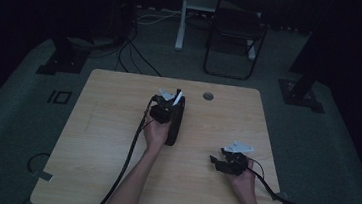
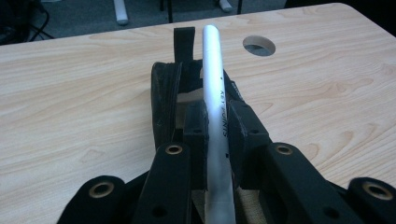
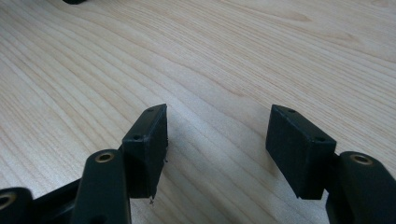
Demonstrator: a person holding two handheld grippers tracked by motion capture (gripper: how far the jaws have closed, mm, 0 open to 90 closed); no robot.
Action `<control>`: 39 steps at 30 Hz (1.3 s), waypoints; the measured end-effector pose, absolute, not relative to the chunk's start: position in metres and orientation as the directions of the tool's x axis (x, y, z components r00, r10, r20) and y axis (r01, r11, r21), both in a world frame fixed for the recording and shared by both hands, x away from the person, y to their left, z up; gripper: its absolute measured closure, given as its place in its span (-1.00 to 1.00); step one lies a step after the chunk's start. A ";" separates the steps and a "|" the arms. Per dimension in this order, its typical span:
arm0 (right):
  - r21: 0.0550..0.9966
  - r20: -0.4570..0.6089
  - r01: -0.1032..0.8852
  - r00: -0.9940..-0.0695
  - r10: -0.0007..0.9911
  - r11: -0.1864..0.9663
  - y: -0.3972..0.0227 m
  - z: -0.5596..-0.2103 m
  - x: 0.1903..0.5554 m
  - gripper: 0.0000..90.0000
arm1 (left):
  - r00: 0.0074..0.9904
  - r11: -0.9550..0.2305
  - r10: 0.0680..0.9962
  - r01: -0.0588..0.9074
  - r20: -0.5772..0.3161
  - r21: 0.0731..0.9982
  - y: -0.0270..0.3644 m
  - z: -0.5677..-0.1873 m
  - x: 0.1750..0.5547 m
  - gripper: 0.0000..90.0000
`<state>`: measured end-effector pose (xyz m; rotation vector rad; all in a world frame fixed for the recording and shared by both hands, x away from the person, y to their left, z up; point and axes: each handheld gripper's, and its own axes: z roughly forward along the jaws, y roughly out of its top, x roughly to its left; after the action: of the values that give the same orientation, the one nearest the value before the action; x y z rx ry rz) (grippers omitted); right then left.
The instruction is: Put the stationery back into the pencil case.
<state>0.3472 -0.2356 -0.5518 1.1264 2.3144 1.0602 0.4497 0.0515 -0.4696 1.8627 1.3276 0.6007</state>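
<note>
White pen point(image 2: 215, 100), a slim tube with small dark lettering along its barrel, sits pinched between the pads of my left gripper point(image 2: 217, 126), whose jaws are clamped tight on it. Seen along those jaws, the pen runs lengthwise between them, its rounded tip reaching past the pads toward the far edge of the wooden table point(image 2: 74, 93). Right under it lies a black pouch point(image 2: 164, 100), long and narrow, with its opening gaping below the pen and a tab sticking up at its far end. In the high view my left gripper point(image 1: 175, 97) hovers over that pouch point(image 1: 174, 126) near the middle of the table point(image 1: 100, 134), close to a round cable hole point(image 1: 208, 96). My right gripper point(image 3: 217, 140) rests well apart toward the near right side, jaws standing apart with nothing but bare wood between them; in the high view it point(image 1: 217, 164) points left, low above the tabletop.
</note>
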 end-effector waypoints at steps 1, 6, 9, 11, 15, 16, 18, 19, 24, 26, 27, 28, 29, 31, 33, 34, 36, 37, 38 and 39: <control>0.755 0.006 0.517 -0.620 0.785 0.403 -0.236 -0.552 0.347 -0.14 | 0.346 -0.171 0.937 0.581 -0.051 0.796 0.051 -0.470 0.450 0.75; 0.755 0.006 0.517 -0.620 0.784 0.403 -0.236 -0.552 0.347 -0.14 | 0.336 -0.166 0.940 0.585 -0.051 0.794 0.053 -0.472 0.449 0.75; 0.755 0.006 0.517 -0.620 0.785 0.403 -0.236 -0.552 0.347 -0.14 | 0.329 -0.160 0.943 0.589 -0.054 0.792 0.054 -0.473 0.449 0.75; 0.755 0.006 0.517 -0.620 0.785 0.403 -0.236 -0.552 0.347 -0.14 | 0.326 -0.159 0.944 0.590 -0.054 0.792 0.054 -0.473 0.449 0.75; 0.754 0.007 0.518 -0.620 0.785 0.403 -0.236 -0.552 0.347 -0.14 | 0.330 -0.149 0.941 0.592 -0.070 0.792 0.055 -0.475 0.449 0.72; 0.754 0.007 0.518 -0.620 0.785 0.403 -0.236 -0.552 0.347 -0.14 | 0.330 -0.149 0.941 0.592 -0.070 0.792 0.055 -0.475 0.449 0.58; 0.754 0.008 0.519 -0.619 0.785 0.402 -0.236 -0.552 0.347 -0.15 | 0.338 -0.135 0.937 0.581 -0.087 0.803 0.056 -0.472 0.448 0.45; 0.754 0.008 0.519 -0.619 0.785 0.402 -0.236 -0.552 0.347 -0.15 | 0.338 -0.135 0.937 0.581 -0.087 0.803 0.056 -0.472 0.448 0.43; 0.754 0.007 0.518 -0.621 0.784 0.404 -0.236 -0.552 0.347 -0.15 | 0.338 -0.133 0.938 0.565 -0.081 0.814 0.061 -0.466 0.446 0.35; 0.754 0.007 0.518 -0.621 0.784 0.403 -0.235 -0.552 0.347 -0.15 | 0.346 -0.139 0.935 0.560 -0.078 0.816 0.064 -0.464 0.445 0.32; 0.754 0.007 0.518 -0.621 0.784 0.404 -0.235 -0.552 0.347 -0.15 | 0.346 -0.139 0.935 0.560 -0.078 0.816 0.064 -0.464 0.445 0.30; 0.754 0.007 0.518 -0.621 0.784 0.404 -0.235 -0.552 0.347 -0.15 | 0.364 -0.145 0.928 0.548 -0.078 0.824 0.067 -0.461 0.443 0.28; 0.754 0.007 0.518 -0.621 0.784 0.403 -0.235 -0.552 0.347 -0.15 | 0.364 -0.145 0.928 0.548 -0.078 0.824 0.067 -0.461 0.443 0.26; 0.754 0.007 0.518 -0.621 0.784 0.404 -0.235 -0.552 0.347 -0.16 | 0.396 -0.166 0.916 0.529 -0.069 0.832 0.071 -0.457 0.439 0.23; 0.755 0.007 0.517 -0.622 0.783 0.404 -0.235 -0.552 0.347 -0.16 | 0.418 -0.182 0.906 0.522 -0.064 0.834 0.074 -0.455 0.437 0.21; 0.755 0.007 0.517 -0.622 0.783 0.404 -0.235 -0.552 0.347 -0.16 | 0.418 -0.182 0.906 0.522 -0.064 0.834 0.074 -0.455 0.437 0.19; 0.755 0.006 0.516 -0.623 0.783 0.405 -0.235 -0.552 0.347 -0.16 | 0.456 -0.219 0.889 0.511 -0.047 0.831 0.080 -0.453 0.434 0.15; 0.755 0.006 0.516 -0.623 0.782 0.405 -0.235 -0.552 0.347 -0.16 | 0.464 -0.231 0.885 0.509 -0.038 0.829 0.082 -0.452 0.433 0.14; 0.755 0.006 0.516 -0.623 0.782 0.405 -0.235 -0.552 0.347 -0.16 | 0.468 -0.239 0.883 0.509 -0.033 0.827 0.084 -0.452 0.432 0.13; 0.755 0.006 0.516 -0.623 0.783 0.405 -0.235 -0.552 0.347 -0.16 | 0.471 -0.244 0.882 0.508 -0.030 0.826 0.086 -0.452 0.431 0.13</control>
<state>0.3474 -0.2355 -0.5518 1.1217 2.3176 1.0601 0.4313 0.0863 -0.4517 1.9023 1.1610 0.5776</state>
